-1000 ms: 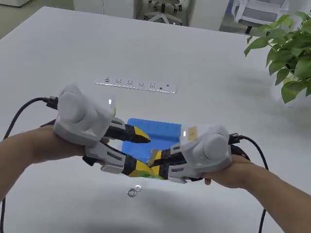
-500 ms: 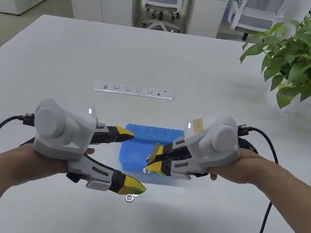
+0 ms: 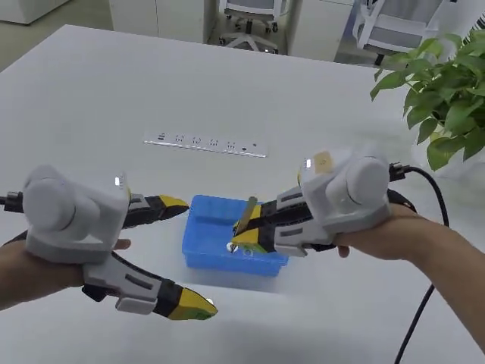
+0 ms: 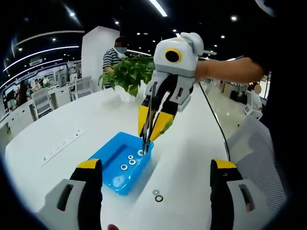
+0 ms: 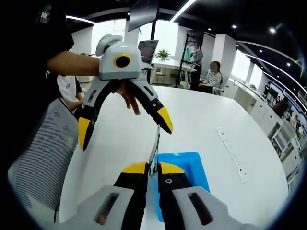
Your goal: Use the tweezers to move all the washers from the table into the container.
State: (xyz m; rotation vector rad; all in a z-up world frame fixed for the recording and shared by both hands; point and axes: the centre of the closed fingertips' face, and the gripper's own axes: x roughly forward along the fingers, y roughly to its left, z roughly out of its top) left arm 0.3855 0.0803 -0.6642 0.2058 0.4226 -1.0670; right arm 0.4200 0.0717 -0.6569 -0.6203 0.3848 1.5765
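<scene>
A blue container (image 3: 216,262) sits on the white table between my grippers. My right gripper (image 3: 244,231) is shut on metal tweezers (image 3: 241,227), whose tip hangs just inside the container at a washer (image 3: 233,248); held or lying, I cannot tell. In the left gripper view the tweezers (image 4: 146,124) reach down from the right gripper (image 4: 154,125) into the container (image 4: 111,167), where three washers (image 4: 129,162) lie. Two washers (image 4: 157,195) rest on the table beside it. My left gripper (image 3: 184,254) stands open, left of the container, with nothing between its jaws.
A white power strip (image 3: 204,144) lies beyond the container. A potted plant (image 3: 447,98) stands at the table's right edge. Chairs stand behind the far edge. A cable (image 3: 424,303) trails from the right gripper toward me.
My right gripper has carried the tweezers from the table near the loose washers up over the container. My left gripper has drawn back to the left and now covers those washers in the head view.
</scene>
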